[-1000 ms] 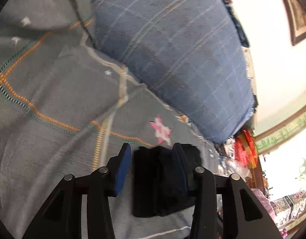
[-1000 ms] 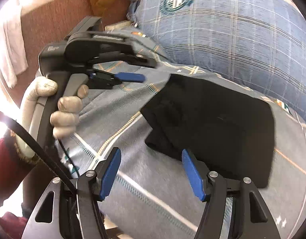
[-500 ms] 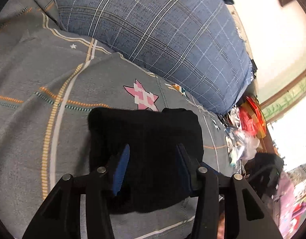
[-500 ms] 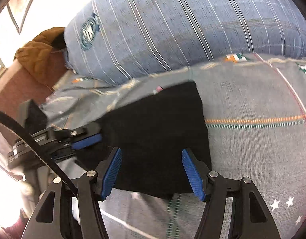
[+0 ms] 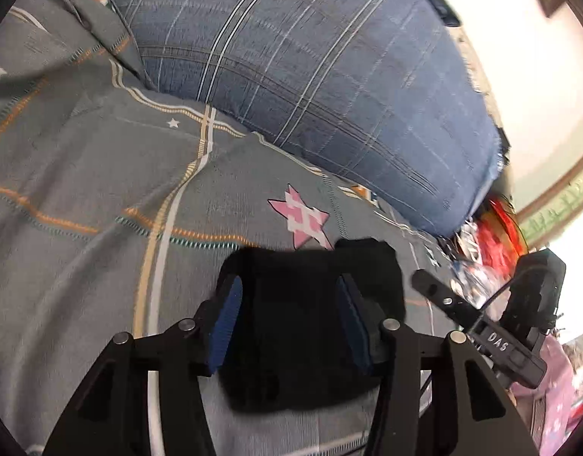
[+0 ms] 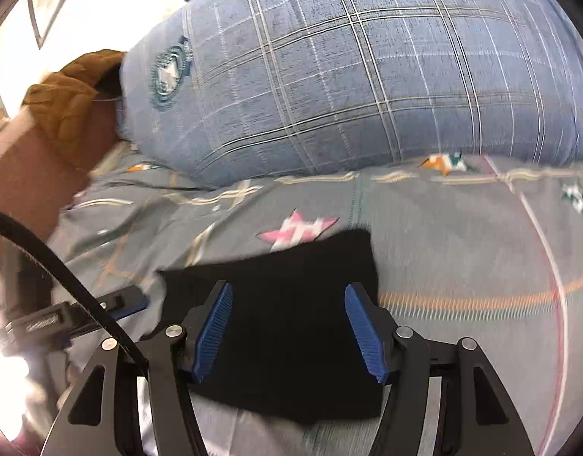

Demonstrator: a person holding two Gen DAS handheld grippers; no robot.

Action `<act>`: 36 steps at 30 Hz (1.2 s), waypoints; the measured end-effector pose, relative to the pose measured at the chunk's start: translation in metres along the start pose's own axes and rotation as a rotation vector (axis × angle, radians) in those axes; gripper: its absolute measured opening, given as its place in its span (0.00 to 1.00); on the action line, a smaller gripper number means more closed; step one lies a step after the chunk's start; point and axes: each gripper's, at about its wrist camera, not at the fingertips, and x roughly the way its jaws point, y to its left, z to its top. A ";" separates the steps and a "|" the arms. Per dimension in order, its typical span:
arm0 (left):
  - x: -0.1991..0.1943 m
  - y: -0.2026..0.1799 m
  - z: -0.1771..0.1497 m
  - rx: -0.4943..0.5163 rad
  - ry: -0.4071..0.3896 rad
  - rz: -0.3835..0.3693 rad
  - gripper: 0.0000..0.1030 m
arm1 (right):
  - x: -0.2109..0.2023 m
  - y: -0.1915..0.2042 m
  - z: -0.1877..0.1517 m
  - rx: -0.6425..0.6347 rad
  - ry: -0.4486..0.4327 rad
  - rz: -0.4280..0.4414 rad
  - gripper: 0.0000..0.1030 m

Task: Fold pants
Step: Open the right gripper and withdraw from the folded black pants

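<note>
The black pants [image 5: 302,326] lie folded into a small thick rectangle on the grey patterned bedspread [image 5: 101,174], just below a pink star print [image 5: 302,220]. My left gripper [image 5: 291,326] is open and hovers over the folded pants, holding nothing. In the right wrist view the pants [image 6: 287,323] lie flat between my open blue fingers; my right gripper [image 6: 291,330] is open and empty above them. The right gripper also shows at the right edge of the left wrist view [image 5: 481,326].
A large blue plaid pillow [image 5: 329,87] lies along the far side of the bed, also in the right wrist view [image 6: 348,76]. A brown jacket [image 6: 71,98] sits on the reddish headboard at left. Red and colourful clutter [image 5: 496,235] lies beyond the bed's right end.
Both grippers have drawn back toward the near side, so the folded pants sit lower in both views. The pants lie in the same place on the bedspread.
</note>
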 end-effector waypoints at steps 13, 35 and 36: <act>0.008 -0.005 -0.009 0.022 0.045 0.090 0.53 | 0.020 -0.008 -0.006 0.046 -0.019 0.005 0.75; -0.117 -0.095 -0.133 0.231 -0.407 0.512 0.92 | -0.096 0.009 -0.151 0.063 -0.138 -0.180 0.77; -0.121 -0.096 -0.135 0.230 -0.431 0.519 0.92 | -0.096 0.010 -0.152 0.061 -0.137 -0.183 0.77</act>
